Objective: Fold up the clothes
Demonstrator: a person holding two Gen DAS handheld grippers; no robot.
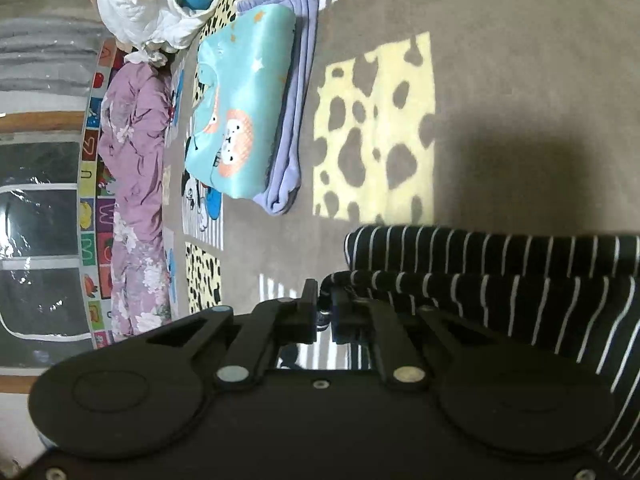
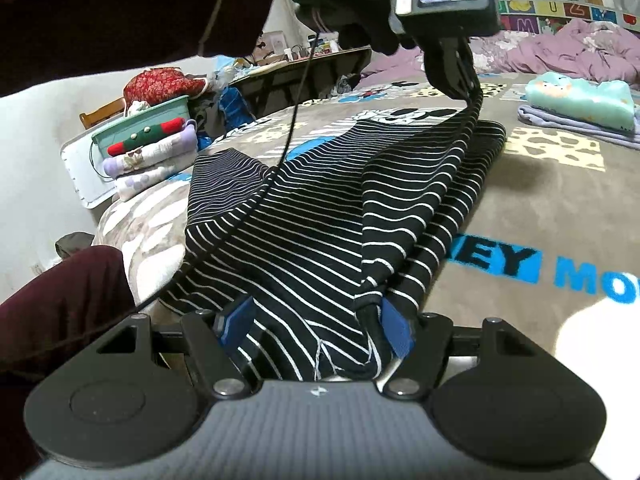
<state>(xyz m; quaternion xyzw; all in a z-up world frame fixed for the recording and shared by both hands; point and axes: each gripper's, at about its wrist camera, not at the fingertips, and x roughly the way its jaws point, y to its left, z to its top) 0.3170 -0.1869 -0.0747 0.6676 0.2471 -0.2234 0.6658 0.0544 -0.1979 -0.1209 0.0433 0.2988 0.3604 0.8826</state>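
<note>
A black garment with thin white stripes lies spread on the brown printed blanket. My left gripper is shut on a bunched edge of the striped garment. In the right wrist view the left gripper holds that far corner lifted, so the cloth hangs from it in a taut fold. My right gripper stands open at the near hem. Its blue pads are wide apart, with the cloth lying loosely between them.
A folded teal garment sits on a folded lavender one further along the bed. A crumpled purple floral quilt and a white bundle lie beyond. A basket of clothes stands off the bed's left edge. A maroon sleeve is close on the left.
</note>
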